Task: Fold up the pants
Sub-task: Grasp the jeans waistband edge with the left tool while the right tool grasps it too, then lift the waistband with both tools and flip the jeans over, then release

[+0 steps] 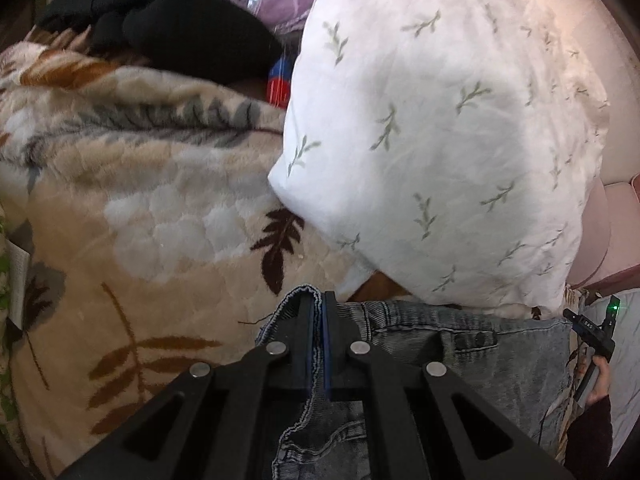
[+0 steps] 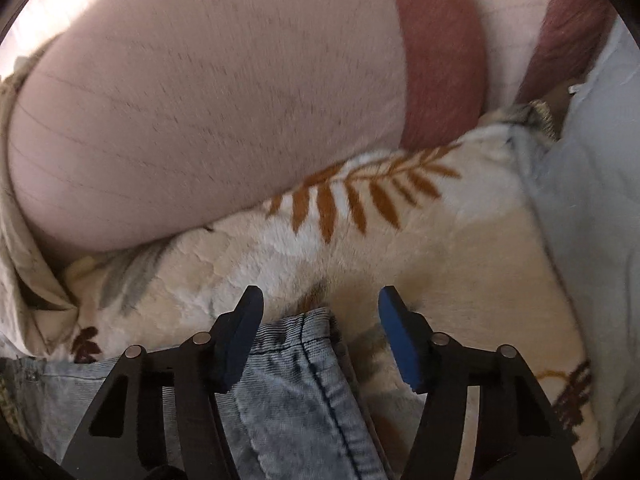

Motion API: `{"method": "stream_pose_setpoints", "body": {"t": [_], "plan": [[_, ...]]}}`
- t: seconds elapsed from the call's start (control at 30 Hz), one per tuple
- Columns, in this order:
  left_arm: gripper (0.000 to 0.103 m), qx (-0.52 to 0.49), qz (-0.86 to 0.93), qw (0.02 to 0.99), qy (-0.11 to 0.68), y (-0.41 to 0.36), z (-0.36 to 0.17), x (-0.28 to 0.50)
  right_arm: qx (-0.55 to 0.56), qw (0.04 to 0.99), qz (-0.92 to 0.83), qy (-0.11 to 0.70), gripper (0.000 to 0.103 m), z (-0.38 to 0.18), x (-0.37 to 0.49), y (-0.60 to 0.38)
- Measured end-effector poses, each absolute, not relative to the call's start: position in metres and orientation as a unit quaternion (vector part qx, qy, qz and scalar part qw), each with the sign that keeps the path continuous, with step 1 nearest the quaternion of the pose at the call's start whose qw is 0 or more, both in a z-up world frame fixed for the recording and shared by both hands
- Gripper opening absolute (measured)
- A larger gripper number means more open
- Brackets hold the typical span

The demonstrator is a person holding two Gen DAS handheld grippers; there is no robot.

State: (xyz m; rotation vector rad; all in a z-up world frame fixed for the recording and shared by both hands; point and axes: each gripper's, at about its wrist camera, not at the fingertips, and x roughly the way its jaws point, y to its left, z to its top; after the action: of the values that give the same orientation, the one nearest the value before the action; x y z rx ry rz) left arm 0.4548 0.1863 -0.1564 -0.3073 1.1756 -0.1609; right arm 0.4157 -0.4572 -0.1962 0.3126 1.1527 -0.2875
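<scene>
Light blue denim pants lie on a cream blanket with a leaf print. In the left wrist view my left gripper is shut on the pants' waistband corner, and a fold of denim sticks up between its pads. In the right wrist view the other waistband corner lies between the blue-padded fingers of my right gripper. Its jaws stand apart and neither pad presses on the denim.
A white pillow with green sprigs lies just beyond the waistband. A pink cushion fills the upper part of the right wrist view. Black clothing lies at the back left. A hand holding the other gripper shows at the right edge.
</scene>
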Motion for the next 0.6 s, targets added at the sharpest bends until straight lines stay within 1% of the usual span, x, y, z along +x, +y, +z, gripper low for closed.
{"method": "stream_pose_setpoints", "body": {"t": [0.07,0.1,0.13,0.17,0.2,0.33,0.43,0.6], "plan": [[0.005,-0.152,-0.078,0.809,0.562,0.187,-0.163,0.456,0.120,0.821,-0.141,0.540,0.057,-0.199,0.417,-0.451],[0.005,-0.154,-0.081,0.805,0.568,0.188,-0.168,0.455,0.114,0.820,-0.142,0.542,0.051,-0.199,0.417,-0.448],[0.005,-0.154,-0.078,0.805,0.567,0.188,-0.168,0.455,0.112,0.820,-0.140,0.544,0.039,-0.198,0.416,-0.447],[0.005,-0.155,-0.076,0.809,0.562,0.187,-0.167,0.453,0.110,0.820,-0.129,0.546,0.030,-0.195,0.415,-0.443],[0.004,-0.160,-0.077,0.812,0.556,0.188,-0.165,0.451,0.109,0.819,-0.123,0.549,0.018,-0.193,0.413,-0.440],[0.004,-0.160,-0.075,0.825,0.537,0.184,-0.157,0.444,0.108,0.828,-0.110,0.540,0.016,-0.174,0.396,-0.428],[0.004,-0.184,-0.079,0.833,0.516,0.198,-0.141,0.434,0.116,0.841,-0.105,0.518,0.016,-0.154,0.377,-0.423],[0.004,-0.200,-0.110,0.845,0.483,0.217,-0.090,0.400,0.148,0.864,-0.103,0.470,0.015,-0.114,0.339,-0.429]]}}
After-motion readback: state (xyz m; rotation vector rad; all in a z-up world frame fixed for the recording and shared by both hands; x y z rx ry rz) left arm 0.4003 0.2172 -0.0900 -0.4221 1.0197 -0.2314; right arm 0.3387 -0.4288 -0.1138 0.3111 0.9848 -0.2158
